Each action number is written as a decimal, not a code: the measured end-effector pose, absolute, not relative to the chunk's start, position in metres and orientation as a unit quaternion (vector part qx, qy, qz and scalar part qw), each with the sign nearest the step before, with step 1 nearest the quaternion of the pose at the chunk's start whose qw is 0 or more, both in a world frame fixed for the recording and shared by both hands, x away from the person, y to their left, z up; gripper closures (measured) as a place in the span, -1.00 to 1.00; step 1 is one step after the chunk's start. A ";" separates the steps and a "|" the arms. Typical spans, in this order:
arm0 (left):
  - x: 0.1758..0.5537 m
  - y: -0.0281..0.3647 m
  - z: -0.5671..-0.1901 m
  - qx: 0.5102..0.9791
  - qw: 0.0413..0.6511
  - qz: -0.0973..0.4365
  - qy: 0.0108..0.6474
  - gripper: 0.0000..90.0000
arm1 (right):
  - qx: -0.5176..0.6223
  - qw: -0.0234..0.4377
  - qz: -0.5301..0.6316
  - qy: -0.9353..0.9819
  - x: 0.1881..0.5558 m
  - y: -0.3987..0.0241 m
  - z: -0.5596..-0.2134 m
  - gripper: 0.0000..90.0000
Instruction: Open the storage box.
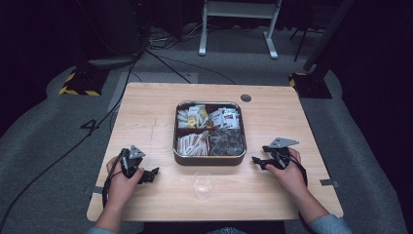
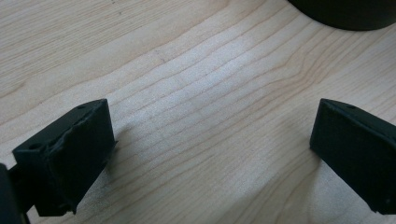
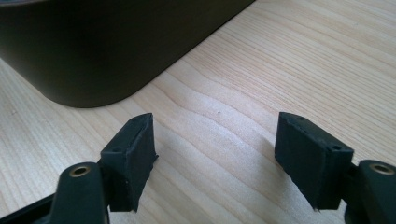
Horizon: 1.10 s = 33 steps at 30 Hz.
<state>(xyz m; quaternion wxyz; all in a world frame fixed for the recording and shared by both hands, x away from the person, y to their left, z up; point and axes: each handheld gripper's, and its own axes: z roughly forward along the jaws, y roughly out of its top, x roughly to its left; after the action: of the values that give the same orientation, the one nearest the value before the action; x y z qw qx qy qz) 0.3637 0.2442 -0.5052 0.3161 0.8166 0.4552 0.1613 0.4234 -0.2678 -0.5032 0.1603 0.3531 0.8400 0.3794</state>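
A dark square tray (image 1: 210,159) stands at the table's middle, split into four compartments holding white and yellow packets, pale sticks and dark pods. In front of it stands a clear glass cup (image 1: 202,185). My left gripper (image 1: 150,174) rests on the wood left of the cup, held by a hand; in the left gripper view my left gripper (image 2: 212,123) is open over bare wood, with the tray's corner (image 2: 345,14) far off. To the right of the tray, my right gripper (image 1: 258,161) points toward it. In the right gripper view my right gripper (image 3: 215,130) is open, close to the tray's wall (image 3: 116,46).
The wooden table (image 1: 146,112) has a round cable hole (image 1: 246,97) at the back right. Cables trail off the left edge onto grey carpet. A white frame (image 1: 238,24) and dark stands sit beyond the table.
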 end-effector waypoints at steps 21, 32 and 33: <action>0.369 0.243 -0.505 0.826 0.318 0.154 0.438 -0.99 | 0.363 0.161 0.374 0.838 0.420 -0.272 -0.503 -0.48; 0.368 0.240 -0.505 0.821 0.318 0.159 0.446 -0.99 | 0.381 0.134 0.362 0.840 0.426 -0.276 -0.495 -0.13; 0.369 0.239 -0.505 0.819 0.320 0.160 0.448 -0.99 | 0.384 0.126 0.359 0.842 0.428 -0.277 -0.493 -0.07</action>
<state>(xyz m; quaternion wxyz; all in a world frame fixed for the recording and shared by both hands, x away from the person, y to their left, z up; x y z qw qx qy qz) 0.3685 0.2389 -0.5055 0.3200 0.8195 0.4477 0.1600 0.4280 -0.2769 -0.4931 0.1264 0.3837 0.8416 0.3585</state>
